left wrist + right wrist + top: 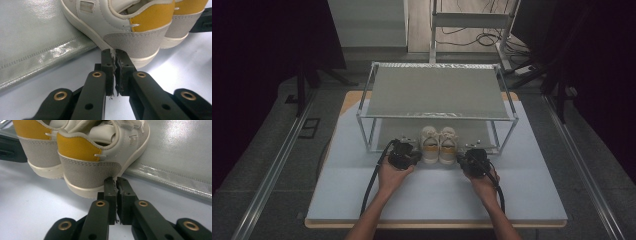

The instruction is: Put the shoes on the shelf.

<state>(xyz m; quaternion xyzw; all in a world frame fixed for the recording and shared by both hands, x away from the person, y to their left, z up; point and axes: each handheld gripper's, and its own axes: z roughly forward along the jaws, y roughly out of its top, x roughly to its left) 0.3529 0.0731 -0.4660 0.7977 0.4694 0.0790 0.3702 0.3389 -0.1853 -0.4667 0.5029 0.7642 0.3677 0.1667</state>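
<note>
A pair of white sneakers with grey heels and yellow heel tabs stands at the front of the rack's lower shelf, heels toward me: the left shoe (429, 144) and the right shoe (448, 145). My left gripper (413, 156) sits just left of the pair, shut and holding nothing. In the left gripper view its tips (115, 54) rest at the outer side of the left shoe's (140, 32) heel. My right gripper (465, 159) is just right of the pair, also shut with nothing in it. In the right gripper view its tips (115, 180) meet the right shoe's (92, 167) heel corner.
The two-tier shoe rack (436, 116) has a metal frame and grey fabric shelves, and stands on a pale blue mat (362, 200). The top shelf (434, 92) is bare. Shiny lower-shelf fabric (37, 37) lies beside the shoes. Cables trail back from both grippers.
</note>
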